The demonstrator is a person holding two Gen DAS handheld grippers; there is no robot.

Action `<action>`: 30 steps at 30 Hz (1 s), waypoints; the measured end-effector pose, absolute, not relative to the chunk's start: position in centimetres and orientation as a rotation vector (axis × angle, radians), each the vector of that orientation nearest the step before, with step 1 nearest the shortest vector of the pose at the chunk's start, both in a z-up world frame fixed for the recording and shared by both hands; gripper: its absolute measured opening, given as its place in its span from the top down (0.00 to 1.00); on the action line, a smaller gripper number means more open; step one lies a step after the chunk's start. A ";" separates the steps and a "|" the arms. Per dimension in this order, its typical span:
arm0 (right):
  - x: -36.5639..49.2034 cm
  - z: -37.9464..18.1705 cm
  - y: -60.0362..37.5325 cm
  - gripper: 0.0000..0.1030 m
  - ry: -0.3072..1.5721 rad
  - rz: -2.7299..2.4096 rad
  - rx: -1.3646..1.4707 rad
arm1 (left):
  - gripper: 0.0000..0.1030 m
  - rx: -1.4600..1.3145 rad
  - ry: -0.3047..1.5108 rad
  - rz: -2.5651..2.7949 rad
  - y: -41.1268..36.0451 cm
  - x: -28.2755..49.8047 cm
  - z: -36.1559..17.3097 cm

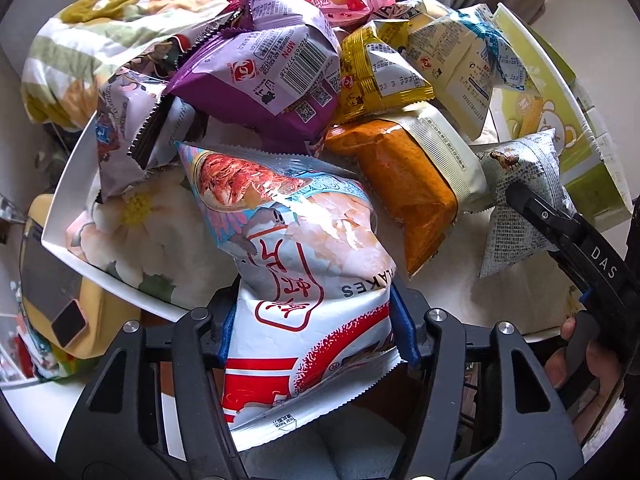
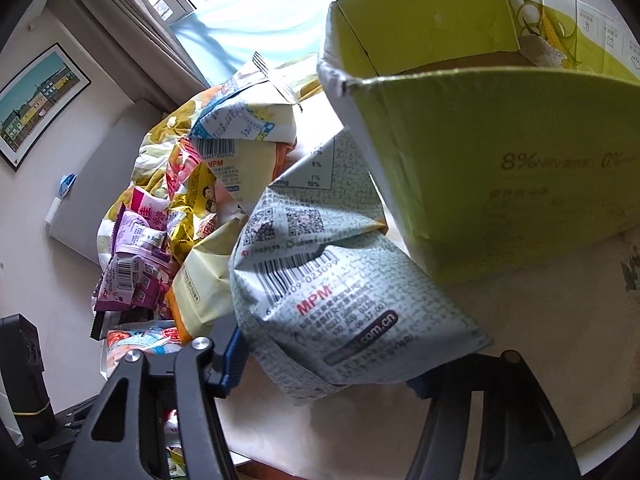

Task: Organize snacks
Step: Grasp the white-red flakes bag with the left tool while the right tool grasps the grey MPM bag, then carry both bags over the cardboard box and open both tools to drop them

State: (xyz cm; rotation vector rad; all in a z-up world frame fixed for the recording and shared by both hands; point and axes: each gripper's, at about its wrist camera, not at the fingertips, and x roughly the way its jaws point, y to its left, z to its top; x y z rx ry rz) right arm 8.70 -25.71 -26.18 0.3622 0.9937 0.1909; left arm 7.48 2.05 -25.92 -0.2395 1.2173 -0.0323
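My left gripper (image 1: pixel 314 332) is shut on a shrimp-flakes bag (image 1: pixel 304 240), its blue pads pressing both sides of the bag's lower part at the near edge of a white tray (image 1: pixel 68 208). The tray holds a pile of snack packs, among them a purple bag (image 1: pixel 280 64), a yellow bag (image 1: pixel 376 72) and an orange bag (image 1: pixel 404 184). My right gripper (image 2: pixel 326 372) is shut on a grey printed bag (image 2: pixel 340 280), beside an open green carton (image 2: pixel 480 160). In the left wrist view one of its black fingers (image 1: pixel 536 208) lies against that grey bag (image 1: pixel 532 160). The far pad is hidden behind the bag.
A floral cloth (image 1: pixel 80 40) lies bunched behind the tray. A yellow case with a dark screen (image 1: pixel 60 288) sits left of the tray. A person's hand (image 1: pixel 576 360) holds the right gripper's handle. A framed picture (image 2: pixel 36 100) hangs on the wall near a curtained window.
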 end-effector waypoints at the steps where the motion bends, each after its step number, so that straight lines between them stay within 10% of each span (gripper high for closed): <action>1: 8.5 -25.9 -25.6 0.44 0.987 0.187 0.356 | 0.45 -0.239 1.213 -0.033 2.0 7.3 -25.6; 30: 12.0 -11.0 -26.3 0.44 0.840 0.143 0.196 | 0.45 -0.124 0.916 -0.223 -2.7 14.7 -9.6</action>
